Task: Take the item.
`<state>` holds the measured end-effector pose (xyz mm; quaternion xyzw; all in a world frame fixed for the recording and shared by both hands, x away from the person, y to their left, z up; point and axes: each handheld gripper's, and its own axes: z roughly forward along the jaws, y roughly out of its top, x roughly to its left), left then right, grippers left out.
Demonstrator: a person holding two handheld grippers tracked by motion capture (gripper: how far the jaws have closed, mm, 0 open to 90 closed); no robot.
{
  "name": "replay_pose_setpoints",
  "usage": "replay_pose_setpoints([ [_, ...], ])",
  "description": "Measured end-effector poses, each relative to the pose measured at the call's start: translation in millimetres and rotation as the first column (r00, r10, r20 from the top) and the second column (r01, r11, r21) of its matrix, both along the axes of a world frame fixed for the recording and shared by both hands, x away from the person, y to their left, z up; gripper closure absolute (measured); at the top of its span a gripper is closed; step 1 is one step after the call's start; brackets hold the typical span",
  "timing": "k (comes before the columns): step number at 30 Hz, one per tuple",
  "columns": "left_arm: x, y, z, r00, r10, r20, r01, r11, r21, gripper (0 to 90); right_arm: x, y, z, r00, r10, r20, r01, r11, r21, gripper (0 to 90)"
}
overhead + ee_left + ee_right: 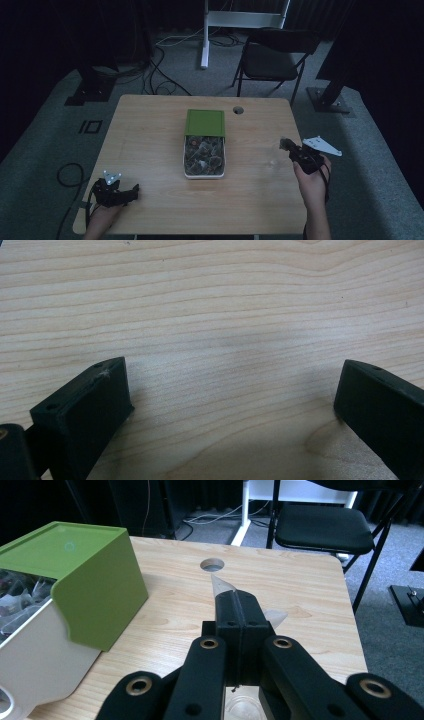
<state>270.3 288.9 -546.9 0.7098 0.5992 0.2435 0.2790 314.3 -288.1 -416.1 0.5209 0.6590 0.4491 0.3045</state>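
Above table, right claw (286, 145) raised.

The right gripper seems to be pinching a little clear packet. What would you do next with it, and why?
Probably set it down on the bare table to its right. The right gripper is shut on the packet, held clear of the box, whose green lid is slid back. The left gripper rests open.

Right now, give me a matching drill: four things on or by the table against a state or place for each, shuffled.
Things:
1. left gripper
2. right gripper
3. green sliding lid
4. black folding chair

States:
A. pushed back, white box half uncovered
B. jaws pressed together on a clear plastic packet
C. on the floor beyond the table's far edge
D. jaws spread over bare wood

Pairs: 1-D, 2-B, 3-A, 4-C
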Motion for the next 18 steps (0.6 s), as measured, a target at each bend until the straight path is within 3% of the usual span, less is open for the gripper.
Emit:
replay_pose_setpoints([
  [16,0.0,0.0,0.0,1.0,0.0,0.0,0.0,1.0,0.0,2.2,12.8,-4.9,-21.4,0.9977,-0.014,-0.067,0.015,1.0,0.022,89.8],
  [18,0.0,0.0,0.0,1.0,0.0,0.0,0.0,1.0,0.0,2.2,14.2,-5.8,-23.5,0.9969,-0.007,-0.079,0.01,0.999,0.034,85.3],
])
